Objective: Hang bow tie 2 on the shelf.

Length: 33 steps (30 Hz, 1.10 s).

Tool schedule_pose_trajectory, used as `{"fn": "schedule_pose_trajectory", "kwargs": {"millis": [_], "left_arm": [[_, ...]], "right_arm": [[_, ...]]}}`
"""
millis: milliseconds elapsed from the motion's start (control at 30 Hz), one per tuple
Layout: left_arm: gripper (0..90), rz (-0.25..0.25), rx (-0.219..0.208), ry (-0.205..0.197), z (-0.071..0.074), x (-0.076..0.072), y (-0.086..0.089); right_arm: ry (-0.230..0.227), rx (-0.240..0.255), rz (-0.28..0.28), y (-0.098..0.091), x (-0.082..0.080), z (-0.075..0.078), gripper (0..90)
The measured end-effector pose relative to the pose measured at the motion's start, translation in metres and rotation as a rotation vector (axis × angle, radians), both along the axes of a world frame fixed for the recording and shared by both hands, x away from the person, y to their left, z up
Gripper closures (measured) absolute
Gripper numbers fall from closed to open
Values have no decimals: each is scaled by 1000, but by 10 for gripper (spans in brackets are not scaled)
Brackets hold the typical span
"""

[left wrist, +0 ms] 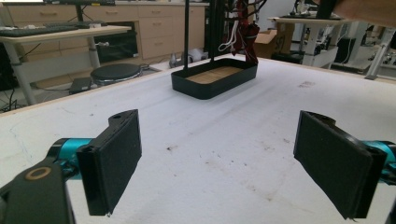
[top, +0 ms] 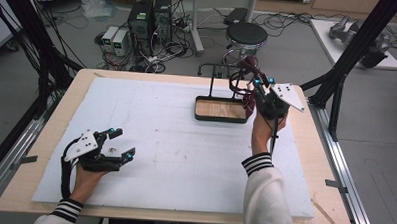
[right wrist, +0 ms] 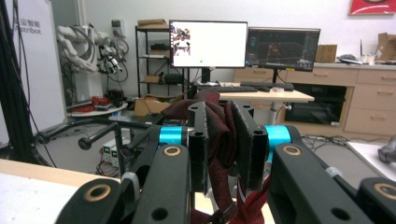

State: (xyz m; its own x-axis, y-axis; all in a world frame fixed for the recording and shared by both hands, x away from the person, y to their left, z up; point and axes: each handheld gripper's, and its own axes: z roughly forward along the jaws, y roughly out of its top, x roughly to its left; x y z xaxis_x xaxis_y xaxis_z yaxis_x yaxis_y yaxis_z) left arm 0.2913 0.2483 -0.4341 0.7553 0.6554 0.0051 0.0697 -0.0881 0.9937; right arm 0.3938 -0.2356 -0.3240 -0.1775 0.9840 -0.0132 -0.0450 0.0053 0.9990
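Hanging step, in hand: right gripper (right wrist: 223, 140) clenched on a dark red cloth (right wrist: 219, 135) held up at the black rack (top: 223, 70) above its tray (top: 220, 111) (left gripper (left wrist: 219, 163) released, idle over the table (left wrist: 224, 140)); next move likely calls for draping the cloth over a rack arm before letting go.

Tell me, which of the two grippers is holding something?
The right gripper, clamped on dark red cloth by the black tray; the left gripper rests open, empty.
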Motion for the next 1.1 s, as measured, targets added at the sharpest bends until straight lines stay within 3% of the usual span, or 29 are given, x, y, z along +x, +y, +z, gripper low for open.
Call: {"fn": "schedule_pose_trajectory", "kwargs": {"millis": [400,733,800,1100], "left_arm": [[156,-11,-3,-3,0,-1,-1],[156,-17,-7,-8,1,-1,0],[156,-17,-5,-11,1,-1,0],[156,-21,-10,-16,3,-3,0]], "right_arm": [[76,-58,-94,9,-1,-2,772],[109,-90,-151,11,-6,-4,774],[115,-84,-145,10,-7,-5,775],[154,-140,-126,15,-11,-10,783]]}}
